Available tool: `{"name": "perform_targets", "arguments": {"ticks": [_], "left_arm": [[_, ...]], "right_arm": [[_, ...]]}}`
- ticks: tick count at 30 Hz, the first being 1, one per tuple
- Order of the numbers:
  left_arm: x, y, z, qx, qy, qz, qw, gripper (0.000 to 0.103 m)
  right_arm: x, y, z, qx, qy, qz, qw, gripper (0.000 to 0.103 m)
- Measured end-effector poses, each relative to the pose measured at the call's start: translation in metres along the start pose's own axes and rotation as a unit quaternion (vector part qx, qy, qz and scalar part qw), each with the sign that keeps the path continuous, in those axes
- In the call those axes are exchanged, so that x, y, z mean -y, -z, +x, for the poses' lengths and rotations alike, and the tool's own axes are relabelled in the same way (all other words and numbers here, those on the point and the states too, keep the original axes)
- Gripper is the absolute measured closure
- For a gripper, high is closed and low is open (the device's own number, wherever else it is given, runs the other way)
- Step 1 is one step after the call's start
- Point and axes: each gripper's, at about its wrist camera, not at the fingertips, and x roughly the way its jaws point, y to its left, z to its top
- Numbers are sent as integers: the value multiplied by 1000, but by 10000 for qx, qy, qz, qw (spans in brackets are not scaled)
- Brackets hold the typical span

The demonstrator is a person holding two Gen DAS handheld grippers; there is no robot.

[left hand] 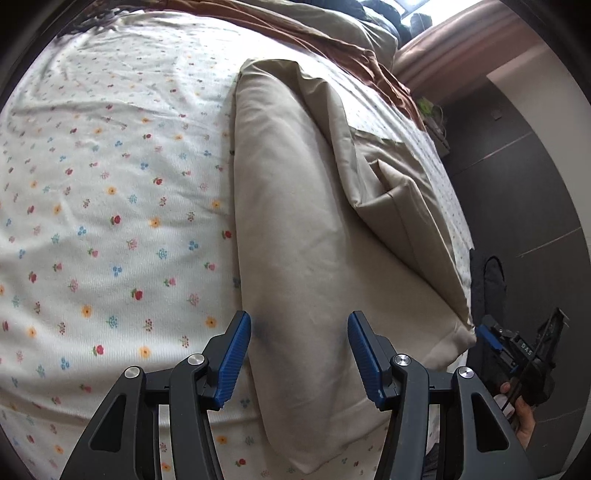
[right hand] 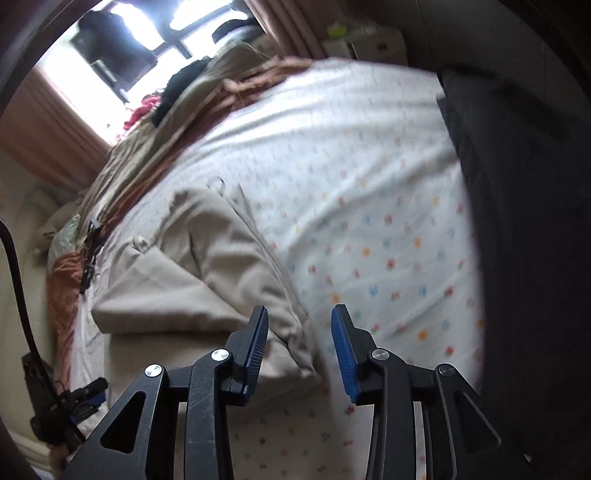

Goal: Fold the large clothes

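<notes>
Hovering left gripper [left hand: 299, 354], jaws apart, over beige garment [left hand: 295, 221] edge.

Bed [left hand: 110, 166] covered by white sheet printed with small coloured flowers. Rust-brown blanket [left hand: 332, 40] and beige bedding [right hand: 147, 147] heaped at far end of bed. Bright window [right hand: 147, 26] seen beyond, glare strong, dark frame bars crossing it. Pink-brown curtain [left hand: 461, 40] hung beside window. Dark floor [left hand: 517, 206] laid in large tiles with pale joints beside bed. Pale wall [left hand: 546, 110] at room edge. Daylight only.
</notes>
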Motion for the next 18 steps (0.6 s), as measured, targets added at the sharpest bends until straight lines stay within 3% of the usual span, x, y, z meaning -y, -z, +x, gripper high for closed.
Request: {"name": "perform_targets", "arguments": {"ticks": [6,13,15,17,18], "left_arm": [[-11,-7,-4,70,148,-258,9995,47],[-14,-14,-21,242,102,-308,9992,47],[-20,-15,-28,283,80,-401,9988,47],[-26,-17,-34,338,44,-503,9982,47],[-31,-18,-38,378,8,-568,9977,47]], "right_arm": [[-68,-8,-5,182,-359,-1185,9921,66],[-155,11,21,-66,-584,-2782,9587,65],[-176,17,26,-28,-490,-3219,9455,57],[-190,22,31,21,-421,-3524,9349,37],[-198,24,34,50,-442,-3660,9296,36]]}}
